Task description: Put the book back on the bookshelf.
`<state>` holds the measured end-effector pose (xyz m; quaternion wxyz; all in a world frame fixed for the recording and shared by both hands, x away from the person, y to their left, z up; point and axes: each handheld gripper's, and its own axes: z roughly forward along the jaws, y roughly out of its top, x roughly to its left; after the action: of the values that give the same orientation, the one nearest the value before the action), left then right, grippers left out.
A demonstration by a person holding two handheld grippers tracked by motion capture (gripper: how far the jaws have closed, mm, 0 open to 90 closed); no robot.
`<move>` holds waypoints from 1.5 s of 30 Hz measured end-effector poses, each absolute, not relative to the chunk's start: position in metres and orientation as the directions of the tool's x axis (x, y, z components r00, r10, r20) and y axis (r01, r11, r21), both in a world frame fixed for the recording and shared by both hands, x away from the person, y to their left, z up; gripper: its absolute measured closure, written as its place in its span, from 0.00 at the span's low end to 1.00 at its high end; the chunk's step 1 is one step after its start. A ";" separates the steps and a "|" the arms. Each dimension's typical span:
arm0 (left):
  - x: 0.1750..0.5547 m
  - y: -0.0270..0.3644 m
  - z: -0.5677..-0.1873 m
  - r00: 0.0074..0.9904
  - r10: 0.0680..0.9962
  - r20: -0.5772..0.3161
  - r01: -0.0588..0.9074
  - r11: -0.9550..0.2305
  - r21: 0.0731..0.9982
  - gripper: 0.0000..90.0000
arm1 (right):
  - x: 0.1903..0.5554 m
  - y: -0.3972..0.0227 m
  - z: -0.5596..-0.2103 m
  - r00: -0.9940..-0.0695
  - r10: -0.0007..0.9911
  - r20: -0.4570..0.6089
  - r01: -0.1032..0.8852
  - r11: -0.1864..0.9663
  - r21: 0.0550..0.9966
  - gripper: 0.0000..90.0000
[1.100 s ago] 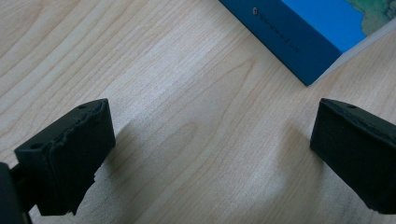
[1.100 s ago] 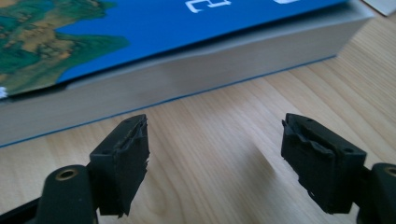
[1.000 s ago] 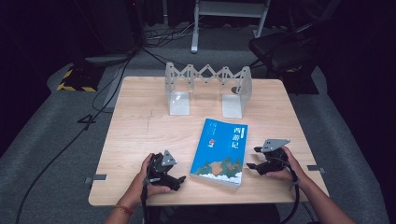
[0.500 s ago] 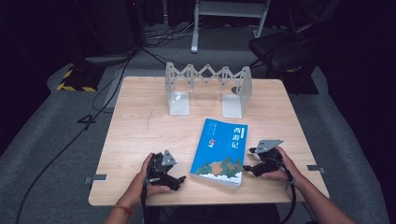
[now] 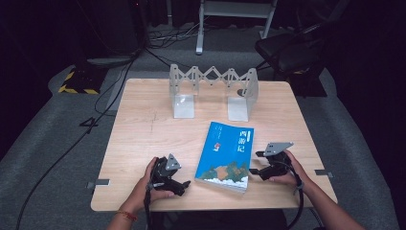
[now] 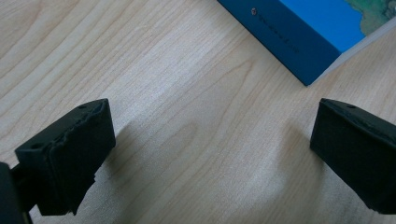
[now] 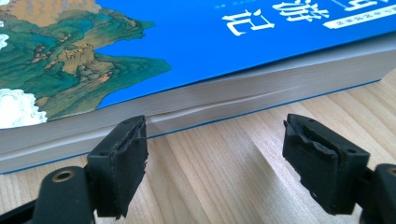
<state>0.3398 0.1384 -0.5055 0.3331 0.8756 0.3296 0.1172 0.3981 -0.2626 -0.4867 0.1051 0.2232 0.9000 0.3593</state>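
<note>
High view: a blue book (image 5: 225, 155) lies flat on the wooden table (image 5: 143, 129), its cover up. The left gripper (image 5: 178, 184) rests just beside the book's near-left corner; the right gripper (image 5: 253, 163) sits just beside the book's right edge. Behind the book, well apart from it, stands a metal expanding book rack (image 5: 213, 91), with no book between its end plates.

Left gripper view: the jaws stand wide apart over bare wood, and the book's spine corner (image 6: 285, 39) lies just beyond them, untouched.

Right gripper view: the jaws are spread wide, level with the book's fore-edge (image 7: 243, 100) and close to it, with nothing between them. The block of pages is thick, so the book is judged fairly heavy and stiff as a whole, though its glossy soft cover may slip and bend. A hold across the full thickness at the fore-edge, cover and pages together, looks soundest.
</note>
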 end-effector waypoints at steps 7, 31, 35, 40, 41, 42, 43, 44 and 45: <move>0.340 0.138 -0.505 0.756 0.654 -0.015 0.499 -0.561 0.661 0.00 | 0.399 -0.263 -0.482 -0.878 0.478 -0.015 0.328 0.624 0.709 0.26; 0.340 0.138 -0.505 0.757 0.653 -0.016 0.498 -0.562 0.661 0.01 | 0.400 -0.265 -0.483 -0.908 0.418 0.021 0.310 0.637 0.706 0.32; 0.339 0.140 -0.505 0.768 0.640 -0.015 0.488 -0.570 0.661 0.01 | 0.400 -0.266 -0.480 -0.904 0.425 0.032 0.314 0.613 0.725 0.32; 0.335 0.138 -0.501 0.775 0.632 -0.008 0.489 -0.592 0.641 0.10 | 0.399 -0.265 -0.474 -0.896 0.442 0.041 0.320 0.581 0.748 0.32; 0.333 0.136 -0.498 0.787 0.617 -0.002 0.474 -0.602 0.642 0.20 | 0.398 -0.264 -0.472 -0.895 0.445 0.041 0.322 0.577 0.751 0.32; 0.332 0.135 -0.496 0.801 0.599 0.000 0.460 -0.614 0.641 0.20 | 0.398 -0.264 -0.472 -0.895 0.445 0.041 0.322 0.577 0.751 0.32; 0.331 0.134 -0.494 0.814 0.581 0.007 0.445 -0.632 0.635 0.24 | 0.398 -0.264 -0.471 -0.894 0.446 0.040 0.319 0.572 0.756 0.32; 0.330 0.132 -0.491 0.821 0.570 0.010 0.432 -0.634 0.641 0.20 | 0.399 -0.263 -0.469 -0.894 0.447 0.041 0.319 0.567 0.760 0.32; 0.329 0.131 -0.488 0.825 0.565 0.011 0.423 -0.631 0.650 0.17 | 0.399 -0.262 -0.467 -0.894 0.447 0.038 0.316 0.567 0.761 0.31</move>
<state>0.3287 0.1311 -0.4877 0.3297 0.8966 0.2755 0.1075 0.3988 -0.2623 -0.4668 0.0797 0.2162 0.8815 0.4122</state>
